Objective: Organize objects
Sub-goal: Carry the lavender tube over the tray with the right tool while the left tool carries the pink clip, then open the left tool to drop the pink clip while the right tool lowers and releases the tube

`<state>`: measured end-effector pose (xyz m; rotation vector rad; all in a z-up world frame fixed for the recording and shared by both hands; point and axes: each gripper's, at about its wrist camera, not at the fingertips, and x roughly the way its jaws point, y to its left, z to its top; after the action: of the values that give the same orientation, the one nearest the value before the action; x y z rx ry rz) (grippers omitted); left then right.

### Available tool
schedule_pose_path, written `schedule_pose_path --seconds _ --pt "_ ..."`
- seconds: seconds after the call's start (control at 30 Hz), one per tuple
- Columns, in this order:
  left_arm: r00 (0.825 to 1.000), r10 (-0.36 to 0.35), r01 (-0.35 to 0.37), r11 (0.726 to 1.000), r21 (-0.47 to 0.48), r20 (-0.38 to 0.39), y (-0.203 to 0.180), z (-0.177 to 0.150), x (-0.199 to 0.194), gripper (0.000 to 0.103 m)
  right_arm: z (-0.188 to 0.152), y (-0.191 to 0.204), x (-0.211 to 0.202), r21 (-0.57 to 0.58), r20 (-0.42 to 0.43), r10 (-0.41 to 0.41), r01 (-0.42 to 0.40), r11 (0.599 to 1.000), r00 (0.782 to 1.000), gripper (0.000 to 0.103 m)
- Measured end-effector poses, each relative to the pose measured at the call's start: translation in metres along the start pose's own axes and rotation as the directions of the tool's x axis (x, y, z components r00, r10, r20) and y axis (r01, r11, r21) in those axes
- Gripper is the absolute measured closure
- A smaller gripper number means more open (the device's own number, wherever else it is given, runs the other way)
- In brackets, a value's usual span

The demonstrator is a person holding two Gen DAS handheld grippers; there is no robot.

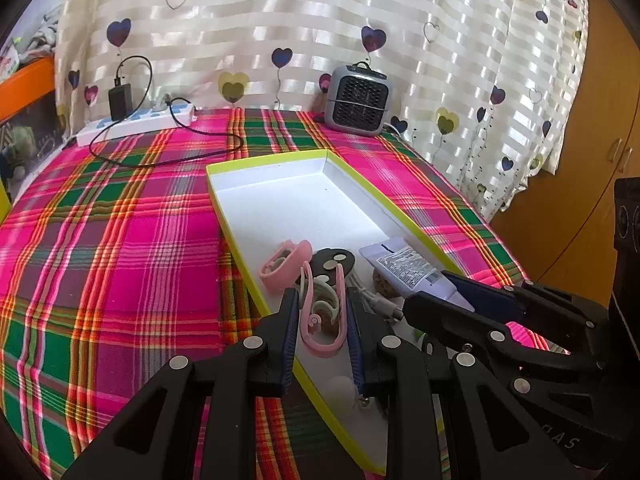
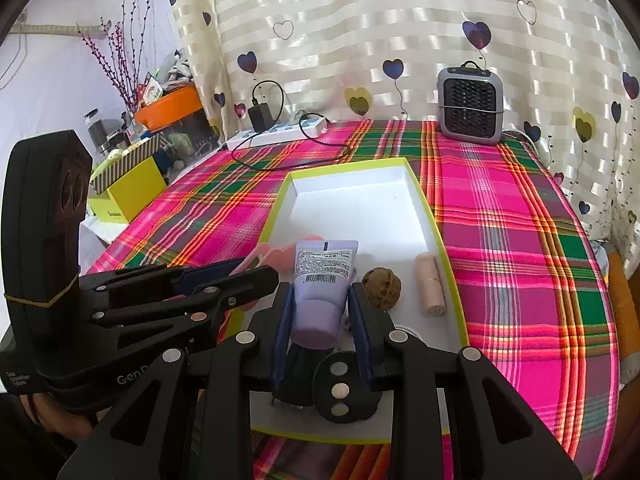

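A shallow white tray with a yellow rim (image 1: pixel 224 208) (image 2: pixel 436 216) lies on the plaid tablecloth. Over its near end my left gripper (image 1: pixel 320 296) is shut on a pink hair clip (image 1: pixel 324 344). Just to its right, my right gripper (image 2: pixel 321 288) (image 1: pixel 430 290) is shut on a lavender tube (image 2: pixel 324 268) (image 1: pixel 404 266), cap end toward the camera. In the tray lie a second pink clip (image 1: pixel 286 266), a black piece with metal discs (image 2: pixel 344 388) (image 1: pixel 334 260), a walnut (image 2: pixel 382 284) and a pale pink roll (image 2: pixel 430 284). The left gripper (image 2: pixel 258 268) shows from the side in the right wrist view.
A grey mini heater (image 1: pixel 358 100) (image 2: pixel 470 104) stands at the table's back edge before a heart-print curtain. A white power strip (image 1: pixel 136 124) with a black charger and looping cable lies at the back left. A yellow box (image 2: pixel 128 192) sits off the table's left; a wooden cabinet (image 1: pixel 580 160) stands to the right.
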<state>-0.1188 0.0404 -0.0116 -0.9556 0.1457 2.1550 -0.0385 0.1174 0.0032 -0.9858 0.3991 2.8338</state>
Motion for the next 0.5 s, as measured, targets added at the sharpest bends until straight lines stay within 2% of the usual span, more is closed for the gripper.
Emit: schedule_pose_path --seconds 0.5 --pt "1.0 -0.006 0.005 1.0 -0.016 -0.03 0.0 -0.002 0.011 0.082 0.001 -0.001 0.0 -0.006 -0.009 -0.015 0.015 1.0 1.0 0.074"
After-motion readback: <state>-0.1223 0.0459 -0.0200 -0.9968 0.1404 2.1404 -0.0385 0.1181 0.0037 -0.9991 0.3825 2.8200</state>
